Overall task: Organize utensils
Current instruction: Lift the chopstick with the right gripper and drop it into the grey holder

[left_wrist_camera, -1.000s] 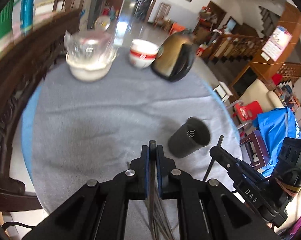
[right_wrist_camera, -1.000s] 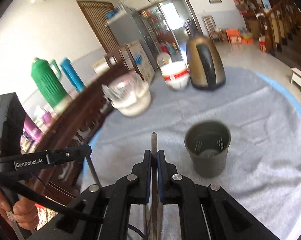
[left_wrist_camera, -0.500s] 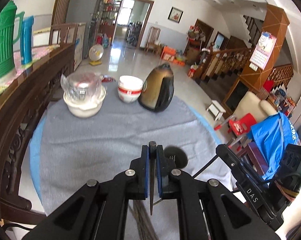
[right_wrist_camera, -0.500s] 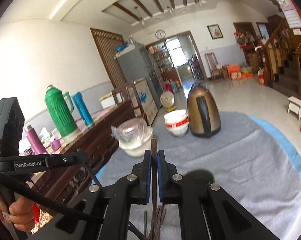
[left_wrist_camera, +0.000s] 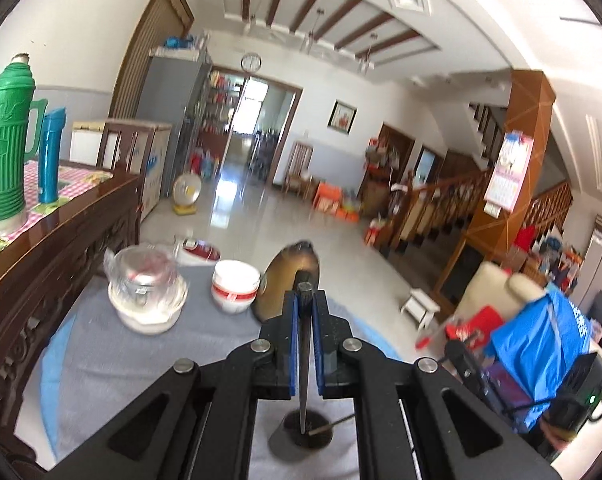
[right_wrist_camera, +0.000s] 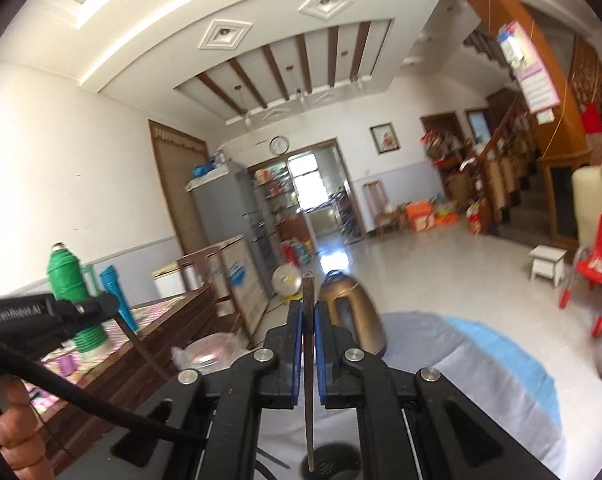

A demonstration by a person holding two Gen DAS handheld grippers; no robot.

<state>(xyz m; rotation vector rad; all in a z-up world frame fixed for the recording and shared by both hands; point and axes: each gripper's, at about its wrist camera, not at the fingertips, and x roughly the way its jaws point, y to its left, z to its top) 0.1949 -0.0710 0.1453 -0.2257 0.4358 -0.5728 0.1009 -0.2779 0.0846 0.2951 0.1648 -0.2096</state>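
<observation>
Left gripper and right gripper each pinch chopstick above holder.

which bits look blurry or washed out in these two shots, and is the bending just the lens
Left wrist view: the glass bowl and kettle are motion-smeared, while the tongs stay sharp. Right wrist view: the green flask is smeared and the doorway is blown out. Yes, the curved walls and dark corners are fisheye distortion.

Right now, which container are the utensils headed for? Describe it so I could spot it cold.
On the round table under the grey cloth, look at the near edge, below the grippers. The dark cylindrical holder stands there alone, open-topped, apart from the white bowls and bronze kettle at the far side.
</observation>
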